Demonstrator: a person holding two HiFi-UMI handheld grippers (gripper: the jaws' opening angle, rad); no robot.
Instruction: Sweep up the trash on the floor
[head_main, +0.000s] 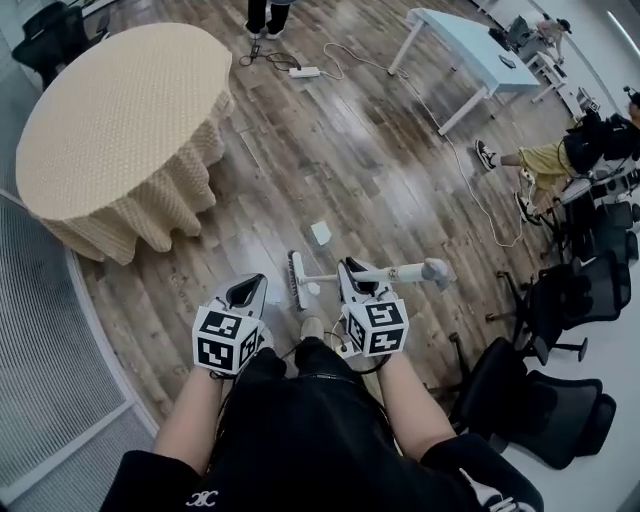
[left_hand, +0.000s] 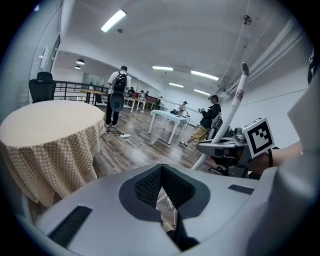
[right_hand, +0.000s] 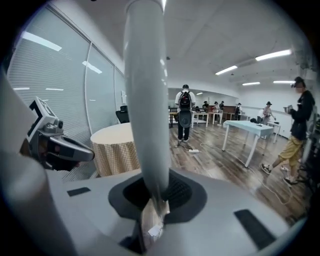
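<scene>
A broom stands on the wood floor with its dark brush head (head_main: 296, 280) down and its white handle (head_main: 395, 273) leaning right. My right gripper (head_main: 352, 272) is shut on that handle, which fills the middle of the right gripper view as a thick pale pole (right_hand: 146, 100) rising from the right gripper (right_hand: 152, 192). A white scrap of trash (head_main: 320, 233) lies a little beyond the brush, and a smaller white bit (head_main: 313, 289) sits right next to it. My left gripper (head_main: 247, 285) hangs left of the broom, shut with nothing in it; the left gripper (left_hand: 161, 172) sees the handle (left_hand: 230, 115) to its right.
A round table with a beige cloth (head_main: 120, 120) stands far left, beside a grille floor strip (head_main: 40, 330). A white table (head_main: 470, 50) and a power strip (head_main: 304, 72) are at the back. A cable (head_main: 480, 200), a seated person (head_main: 555, 160) and black office chairs (head_main: 560, 300) line the right.
</scene>
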